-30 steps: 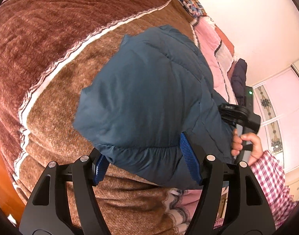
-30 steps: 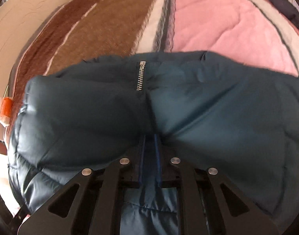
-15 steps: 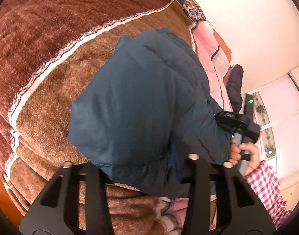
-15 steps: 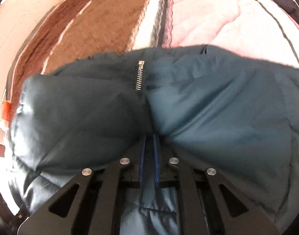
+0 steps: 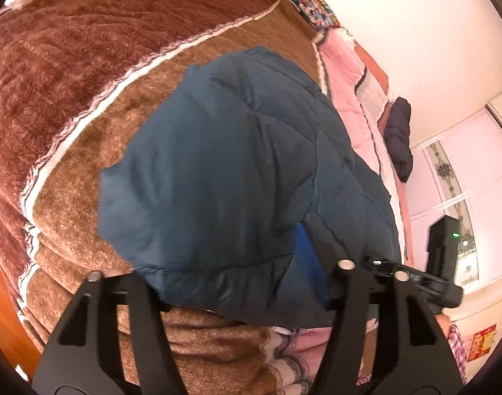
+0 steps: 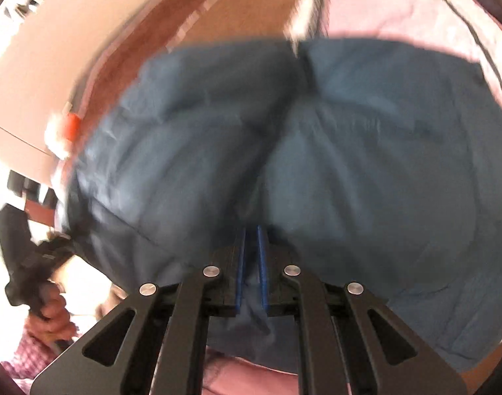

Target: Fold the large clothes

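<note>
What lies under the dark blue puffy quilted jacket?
Under the dark blue puffy quilted jacket lies a brown fuzzy blanket with white stripes, beside a pink quilt. Whatever lies directly beneath the jacket is covered.

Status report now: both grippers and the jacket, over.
Right gripper shut on the dark teal quilted jacket. Left gripper jaws opening, jacket hem between them. Jacket bunched on the brown plush blanket. Nothing in the way.

Jacket [image 5: 218, 177]: quilted teal cloth, smooth, faint sheen. Blanket [image 5: 69, 75] beneath the jacket: brown, shaggy plush. Tongs [image 6: 251, 253]: matt black plastic.
</note>
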Motion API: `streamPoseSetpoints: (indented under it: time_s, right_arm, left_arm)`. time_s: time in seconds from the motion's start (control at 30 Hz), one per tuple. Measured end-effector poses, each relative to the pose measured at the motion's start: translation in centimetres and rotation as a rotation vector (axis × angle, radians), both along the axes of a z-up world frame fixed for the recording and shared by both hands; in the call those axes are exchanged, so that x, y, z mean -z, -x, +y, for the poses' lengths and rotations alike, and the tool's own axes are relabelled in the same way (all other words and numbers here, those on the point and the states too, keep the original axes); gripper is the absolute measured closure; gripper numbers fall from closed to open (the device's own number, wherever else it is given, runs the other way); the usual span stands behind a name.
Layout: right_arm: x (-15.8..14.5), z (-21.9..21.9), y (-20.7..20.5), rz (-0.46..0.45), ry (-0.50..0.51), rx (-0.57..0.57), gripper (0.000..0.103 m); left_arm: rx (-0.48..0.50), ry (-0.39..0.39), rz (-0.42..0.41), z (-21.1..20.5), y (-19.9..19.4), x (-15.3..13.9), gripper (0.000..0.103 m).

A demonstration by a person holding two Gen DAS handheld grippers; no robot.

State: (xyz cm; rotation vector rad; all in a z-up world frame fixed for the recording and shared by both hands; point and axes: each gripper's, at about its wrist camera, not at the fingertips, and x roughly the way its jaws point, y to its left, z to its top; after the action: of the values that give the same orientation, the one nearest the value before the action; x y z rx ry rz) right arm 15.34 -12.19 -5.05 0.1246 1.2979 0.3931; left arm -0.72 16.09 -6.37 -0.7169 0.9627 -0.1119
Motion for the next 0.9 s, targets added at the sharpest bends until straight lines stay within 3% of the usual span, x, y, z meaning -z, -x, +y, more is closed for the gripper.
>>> streamPoseSetpoints:
  time_s: [0.27, 0.37, 0.43, 0.5, 0.6, 0.8, 0.9]
  right_arm:
    - [3.7, 0.4, -1.2, 0.05, 0.052, 0.0, 0.099]
    - [3.9, 0.4, -1.2, 0.052, 0.061, 0.002, 0.1]
    - [3.7, 0.6, -1.2, 0.044, 0.074, 0.003, 0.1]
    - [3.4, 1.0, -0.9, 0.041, 0.081, 0.013, 0.1]
    - [1.9, 1.0, -0.2, 0.029, 0.031, 0.041, 0.1]
    - [-1.6, 0.3, 4.7, -0.011, -0.067, -0.011, 0.099]
    - [-0.6, 0.1, 6.3, 0.038, -0.072, -0.039, 0.099]
  left_arm:
    - [-0.013, 0.013, 0.029, -0.3, -0.8, 0.7, 0.031]
    - [-0.05, 0.064, 0.046, 0.1, -0.7, 1.4, 0.031]
    - [-0.083, 0.107, 0.029, 0.7, -0.3, 1.7, 0.037]
    - [-0.074, 0.096, 0.022, 0.8, -0.2, 1.7, 0.061]
    - [-0.059, 0.059, -0.006, 0.6, 0.2, 1.1, 0.075]
    - [-0.028, -0.004, -0.049, -0.1, 0.9, -0.2, 0.081]
    - [-0.019, -0.016, -0.07, -0.4, 0.9, -1.2, 0.082]
